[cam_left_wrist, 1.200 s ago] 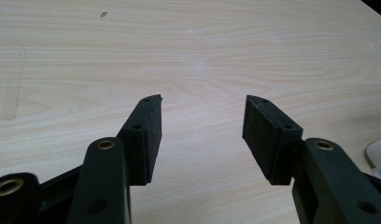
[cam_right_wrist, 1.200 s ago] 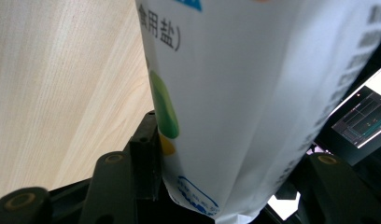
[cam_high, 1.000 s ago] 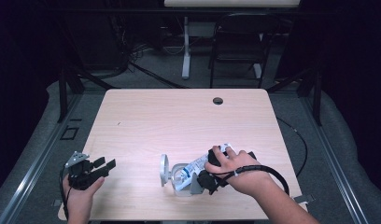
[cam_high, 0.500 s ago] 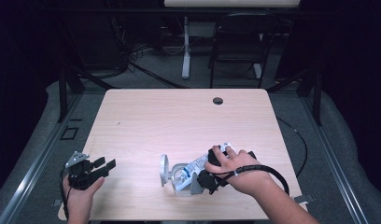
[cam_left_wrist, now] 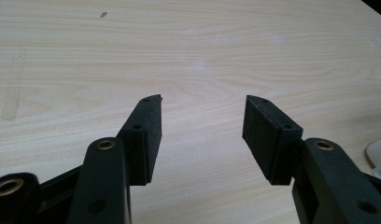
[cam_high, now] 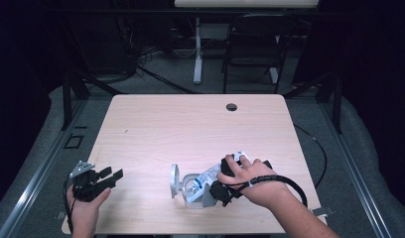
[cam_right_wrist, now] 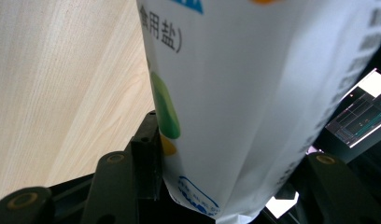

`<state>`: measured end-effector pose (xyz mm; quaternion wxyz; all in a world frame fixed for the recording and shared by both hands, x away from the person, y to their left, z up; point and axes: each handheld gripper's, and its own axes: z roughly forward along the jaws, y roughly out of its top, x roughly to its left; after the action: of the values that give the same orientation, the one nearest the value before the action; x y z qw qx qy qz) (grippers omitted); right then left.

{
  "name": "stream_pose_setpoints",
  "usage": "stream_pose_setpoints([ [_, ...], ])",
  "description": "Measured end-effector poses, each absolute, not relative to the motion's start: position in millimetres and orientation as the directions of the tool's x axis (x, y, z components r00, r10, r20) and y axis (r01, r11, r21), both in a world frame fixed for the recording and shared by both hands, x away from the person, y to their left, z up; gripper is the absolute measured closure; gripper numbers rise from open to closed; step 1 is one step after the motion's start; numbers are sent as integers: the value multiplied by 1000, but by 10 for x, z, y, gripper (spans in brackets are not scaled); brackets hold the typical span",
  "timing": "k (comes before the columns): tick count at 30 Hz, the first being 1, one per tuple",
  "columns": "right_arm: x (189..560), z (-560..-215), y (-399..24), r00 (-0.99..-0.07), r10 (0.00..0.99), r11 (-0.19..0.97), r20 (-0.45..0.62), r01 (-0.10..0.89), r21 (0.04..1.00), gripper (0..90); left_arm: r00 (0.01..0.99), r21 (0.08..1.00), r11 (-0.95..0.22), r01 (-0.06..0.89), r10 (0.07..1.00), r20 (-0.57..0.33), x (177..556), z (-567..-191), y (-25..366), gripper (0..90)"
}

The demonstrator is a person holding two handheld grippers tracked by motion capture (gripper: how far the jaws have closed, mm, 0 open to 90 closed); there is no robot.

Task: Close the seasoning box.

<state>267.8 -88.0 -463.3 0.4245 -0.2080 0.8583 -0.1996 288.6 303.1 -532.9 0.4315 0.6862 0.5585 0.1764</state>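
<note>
A white salt bag (cam_high: 210,176) with blue print lies tilted over a clear jar (cam_high: 189,187) near the table's front edge. My right gripper (cam_high: 219,188) is shut on the bag, and a hand covers its top. In the right gripper view the bag (cam_right_wrist: 254,93) sits between the jaws, with the left pad (cam_right_wrist: 149,154) pressed against its side. A round lid (cam_high: 173,181) stands on edge just left of the jar. My left gripper (cam_high: 111,174) rests at the front left corner in a hand. Its jaws (cam_left_wrist: 202,116) stand open over bare wood.
The light wooden table (cam_high: 190,129) has a cable hole (cam_high: 232,106) at its far edge. A black chair (cam_high: 250,44) and a desk leg (cam_high: 197,49) stand beyond it. A pale rounded edge (cam_left_wrist: 377,151) shows at the right of the left gripper view.
</note>
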Motion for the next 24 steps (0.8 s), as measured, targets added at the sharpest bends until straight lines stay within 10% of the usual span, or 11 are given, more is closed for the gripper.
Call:
stream_pose_setpoints([
  [24,2674,-4626,-870,-549,-538,825,-639,-189,-533,489,315,789,-3,615,918,-242,2887,-5332,3032,478],
])
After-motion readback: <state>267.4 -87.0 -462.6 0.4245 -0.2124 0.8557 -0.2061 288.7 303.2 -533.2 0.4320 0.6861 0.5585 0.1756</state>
